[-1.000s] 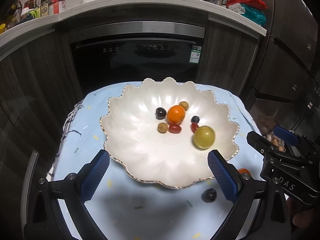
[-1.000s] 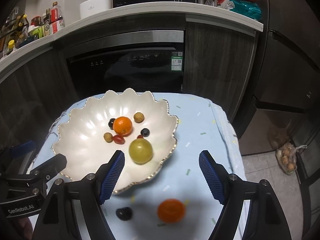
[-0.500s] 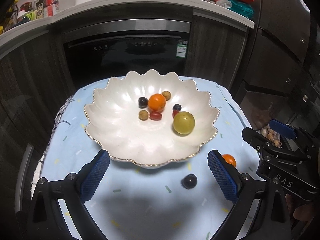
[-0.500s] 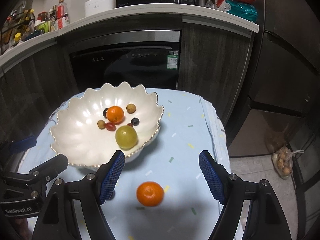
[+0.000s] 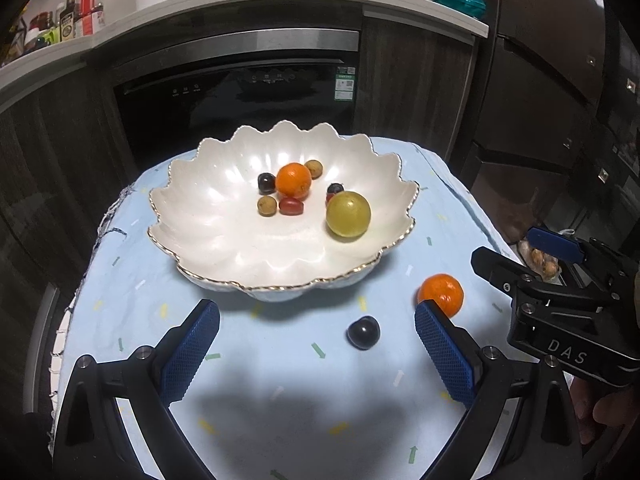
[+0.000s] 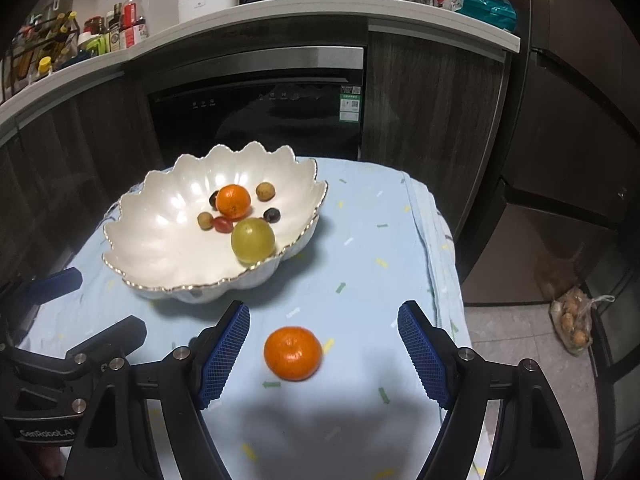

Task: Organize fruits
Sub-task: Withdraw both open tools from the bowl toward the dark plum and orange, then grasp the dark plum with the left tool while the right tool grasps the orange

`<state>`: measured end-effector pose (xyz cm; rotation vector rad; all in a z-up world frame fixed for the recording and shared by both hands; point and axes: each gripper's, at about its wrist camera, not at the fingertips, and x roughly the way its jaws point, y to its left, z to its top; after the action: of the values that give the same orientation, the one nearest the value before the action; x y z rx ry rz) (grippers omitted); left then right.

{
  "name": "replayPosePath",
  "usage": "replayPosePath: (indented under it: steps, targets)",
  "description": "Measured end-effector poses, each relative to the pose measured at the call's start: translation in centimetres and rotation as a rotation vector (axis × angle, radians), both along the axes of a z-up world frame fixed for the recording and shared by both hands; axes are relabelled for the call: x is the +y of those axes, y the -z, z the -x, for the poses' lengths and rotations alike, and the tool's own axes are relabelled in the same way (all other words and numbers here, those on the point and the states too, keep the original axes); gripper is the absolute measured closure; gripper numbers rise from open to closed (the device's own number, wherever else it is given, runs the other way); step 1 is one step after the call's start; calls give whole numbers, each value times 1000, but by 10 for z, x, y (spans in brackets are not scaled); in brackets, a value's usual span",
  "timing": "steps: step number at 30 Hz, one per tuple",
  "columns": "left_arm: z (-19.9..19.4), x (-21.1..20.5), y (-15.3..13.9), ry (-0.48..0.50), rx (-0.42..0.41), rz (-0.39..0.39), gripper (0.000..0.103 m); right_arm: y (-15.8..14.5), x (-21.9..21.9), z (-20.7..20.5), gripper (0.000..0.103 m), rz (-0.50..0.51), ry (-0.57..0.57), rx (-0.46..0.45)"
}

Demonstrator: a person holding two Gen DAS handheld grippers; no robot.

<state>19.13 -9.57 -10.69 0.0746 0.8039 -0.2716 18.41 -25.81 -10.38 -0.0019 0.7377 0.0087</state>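
The loose mandarin (image 6: 293, 353) lies on the blue tablecloth (image 6: 360, 264), outside the scalloped white bowl (image 6: 160, 240) and between the spread fingers of the right gripper (image 6: 322, 354), touching neither pad. A dark grape (image 5: 363, 333) lies near it on the cloth, between the fingers of the left gripper (image 5: 316, 354). The bowl already holds a second mandarin, a large green fruit (image 5: 348, 214) and several small fruits.

Judgement: the step in hand is picking up the loose mandarin. It sits nearer the left pad, so the right gripper should centre on it before closing. Close gently; round fruit rolls if one pad touches first.

Both grippers point forward toward the bowl, angled down at the cloth, jaws wide apart and empty.
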Motion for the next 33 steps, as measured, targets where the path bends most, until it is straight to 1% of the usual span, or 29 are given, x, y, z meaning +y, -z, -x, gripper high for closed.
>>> replayPosePath:
  steps: [8,11,15,21,25,31,33]
  targets:
    - [8,-6,18,43,1,-14,4,16,-3,3,25,-17,-10,18]
    - [9,-9,24,67,-5,-19,7,21,-4,4,25,-22,-18,20]
    - [9,-14,30,99,-9,-27,15,27,-2,3,25,-23,-38,26]
    - [7,-17,41,115,2,-35,18,36,-1,1,26,-35,-59,42]
    - [5,-21,50,139,10,-55,28,40,2,-1,26,-26,-76,48]
    - [1,-28,60,160,18,-83,31,47,5,-5,26,-20,-102,63]
    - [-1,-30,62,166,18,-97,34,50,6,-7,26,-27,-110,70]
